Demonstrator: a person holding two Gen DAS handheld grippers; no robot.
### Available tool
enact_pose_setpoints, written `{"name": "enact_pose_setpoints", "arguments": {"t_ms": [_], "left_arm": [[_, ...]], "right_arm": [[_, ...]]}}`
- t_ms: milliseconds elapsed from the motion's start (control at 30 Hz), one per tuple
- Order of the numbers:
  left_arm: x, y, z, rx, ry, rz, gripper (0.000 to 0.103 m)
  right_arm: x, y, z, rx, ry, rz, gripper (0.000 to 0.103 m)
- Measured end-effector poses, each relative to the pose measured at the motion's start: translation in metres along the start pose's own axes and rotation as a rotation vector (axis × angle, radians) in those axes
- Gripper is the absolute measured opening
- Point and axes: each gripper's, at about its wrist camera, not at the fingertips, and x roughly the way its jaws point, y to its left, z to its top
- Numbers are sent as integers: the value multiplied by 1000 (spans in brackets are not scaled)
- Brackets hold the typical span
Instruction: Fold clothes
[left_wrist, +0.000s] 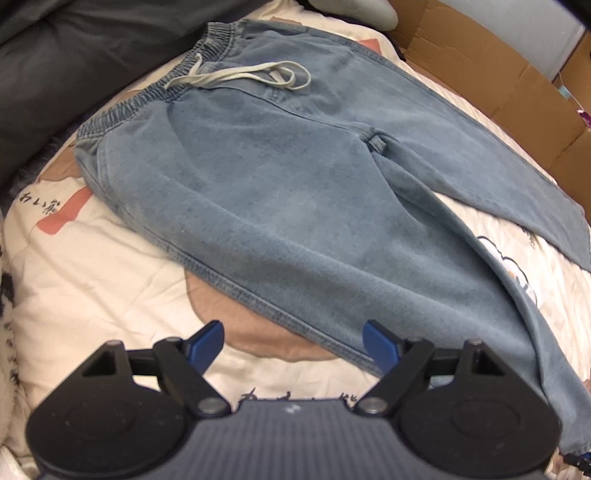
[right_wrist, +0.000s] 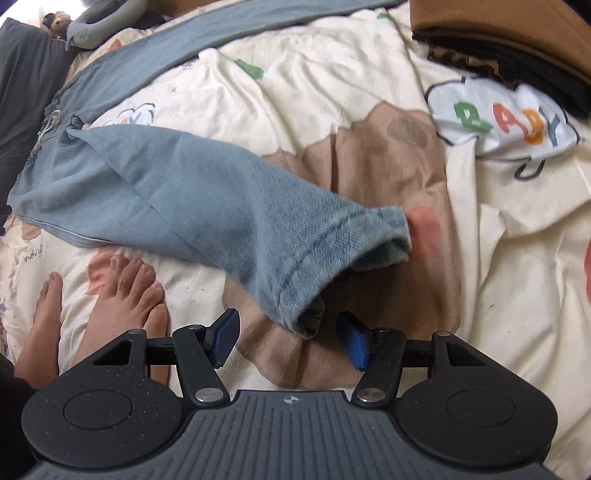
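Light blue jeans (left_wrist: 280, 192) lie flat on a cream cartoon-print duvet (left_wrist: 96, 280), with the elastic waistband and white drawstring (left_wrist: 240, 75) at the far end and the legs spread toward the right. My left gripper (left_wrist: 293, 334) hovers open over the outer seam of the near leg. In the right wrist view the near leg's cuff (right_wrist: 332, 251) points toward me. Its lowest corner (right_wrist: 304, 323) sits between the blue pads of my right gripper (right_wrist: 288, 325), which is open, with gaps showing on both sides of the cloth.
A cardboard box (left_wrist: 517, 85) borders the bed at the back right, and dark grey cushions (left_wrist: 74, 62) sit at the left. A person's bare feet (right_wrist: 122, 295) rest on the duvet left of my right gripper. Folded brown and dark clothes (right_wrist: 517, 40) lie at the far right.
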Motion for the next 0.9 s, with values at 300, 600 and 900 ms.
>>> {"name": "enact_pose_setpoints", "arguments": {"t_ms": [300, 600, 900], "left_arm": [[4, -9, 4, 24, 1, -15, 84], [7, -15, 5, 28, 5, -10, 84], [10, -24, 5, 35, 0, -28, 84]], "right_arm": [[6, 3, 3, 21, -24, -17, 32], [-30, 4, 5, 30, -50, 38, 24], [-76, -1, 28, 80, -158, 100, 22]]}}
